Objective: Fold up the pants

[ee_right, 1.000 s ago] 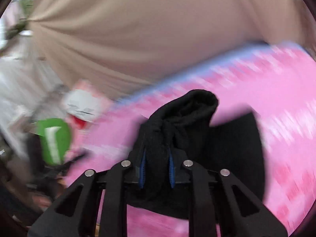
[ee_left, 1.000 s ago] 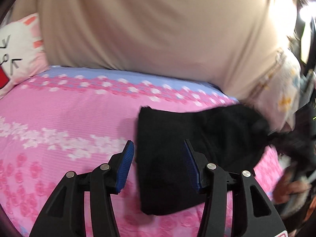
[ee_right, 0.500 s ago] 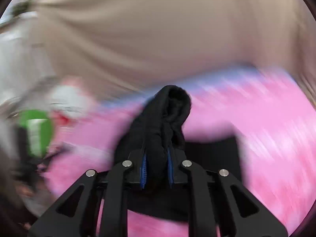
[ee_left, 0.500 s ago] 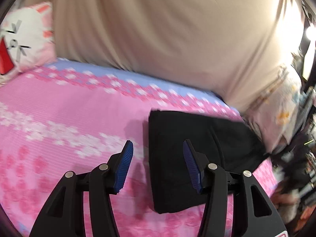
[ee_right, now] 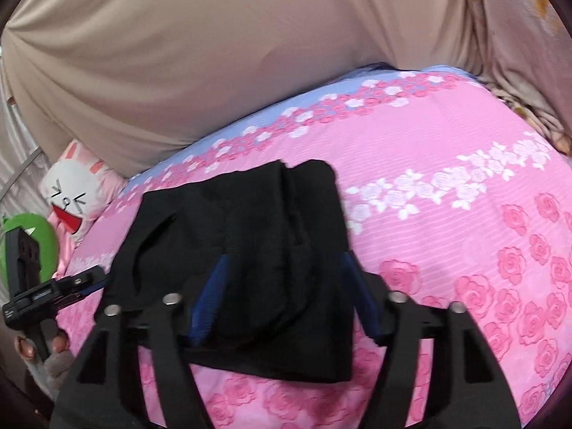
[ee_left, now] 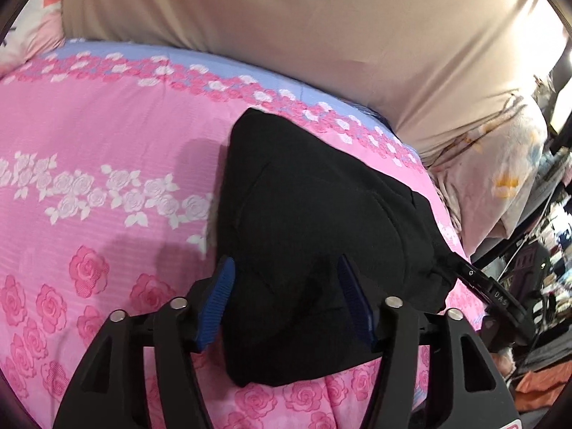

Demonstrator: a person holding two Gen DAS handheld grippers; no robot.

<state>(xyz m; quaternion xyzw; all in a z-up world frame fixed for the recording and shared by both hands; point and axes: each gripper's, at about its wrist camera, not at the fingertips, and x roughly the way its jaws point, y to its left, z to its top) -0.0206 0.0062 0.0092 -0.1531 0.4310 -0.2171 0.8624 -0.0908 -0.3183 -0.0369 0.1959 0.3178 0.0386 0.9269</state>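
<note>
The black pants (ee_left: 314,214) lie folded in a thick stack on the pink rose-patterned bed sheet (ee_left: 89,136). My left gripper (ee_left: 287,300) hangs low over their near left edge. Its jaws are opening, with the fabric lying loose between the blue pads (ee_left: 221,296). In the right wrist view the pants (ee_right: 250,221) show a top layer doubled over. My right gripper (ee_right: 284,293) sits at their near edge. Its jaws are opening too, and the cloth between them is not pinched. Each gripper shows in the other's view: the right gripper (ee_left: 493,293) and the left gripper (ee_right: 39,286), held by a hand (ee_right: 32,350).
A beige cloth (ee_left: 304,28) rises behind the bed. A white rabbit cushion (ee_right: 75,193) and a green plush (ee_right: 32,236) lie at the bed's left end. A pale printed blanket (ee_left: 500,178) and cluttered shelves (ee_left: 543,250) stand at its right end.
My right gripper came down to the bed and let go of the bunched black fabric, which now lies flat on the stack. My left gripper dropped closer over the pants and its jaws widened.
</note>
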